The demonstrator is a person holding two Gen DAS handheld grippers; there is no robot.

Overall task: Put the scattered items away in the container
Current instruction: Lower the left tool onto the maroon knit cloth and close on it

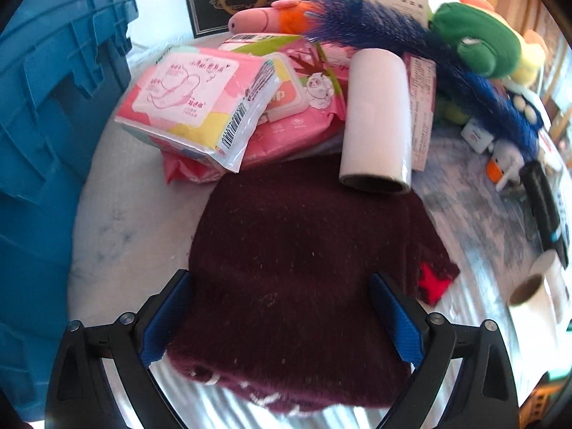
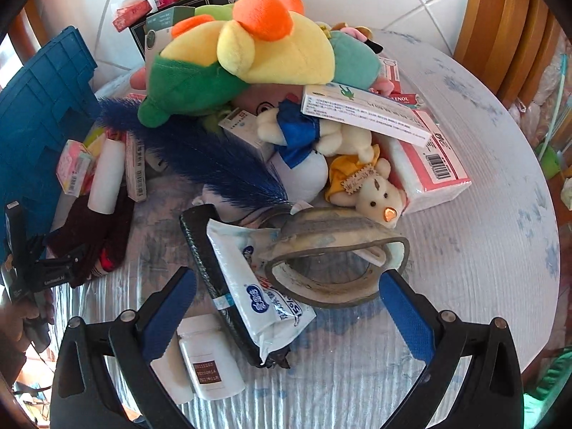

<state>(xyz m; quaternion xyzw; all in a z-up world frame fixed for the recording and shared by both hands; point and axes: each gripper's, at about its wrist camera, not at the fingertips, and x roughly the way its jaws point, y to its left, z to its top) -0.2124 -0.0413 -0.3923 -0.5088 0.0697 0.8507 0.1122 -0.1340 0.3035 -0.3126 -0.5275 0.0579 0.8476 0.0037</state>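
My left gripper [image 1: 280, 312] is open, its blue pads on either side of a dark maroon knit cloth [image 1: 304, 279] that lies flat on the table; the cloth also shows in the right wrist view [image 2: 96, 236]. The blue crate [image 1: 53, 143] stands at the left, also visible in the right wrist view [image 2: 39, 121]. My right gripper [image 2: 286, 307] is open above a white wipes packet [image 2: 257, 286], a black case [image 2: 214, 279] and a grey oval tape ring [image 2: 332, 268]. The left gripper shows at the left edge of the right wrist view [image 2: 71, 261].
Behind the cloth lie pink pad packs [image 1: 193, 103], a white roll [image 1: 375, 121] and a blue feather [image 1: 411, 46]. A pile of plush toys [image 2: 268, 53], boxes [image 2: 364, 114] and a tissue pack [image 2: 425, 164] fills the table's middle. A white bottle [image 2: 211, 368] lies near my right gripper.
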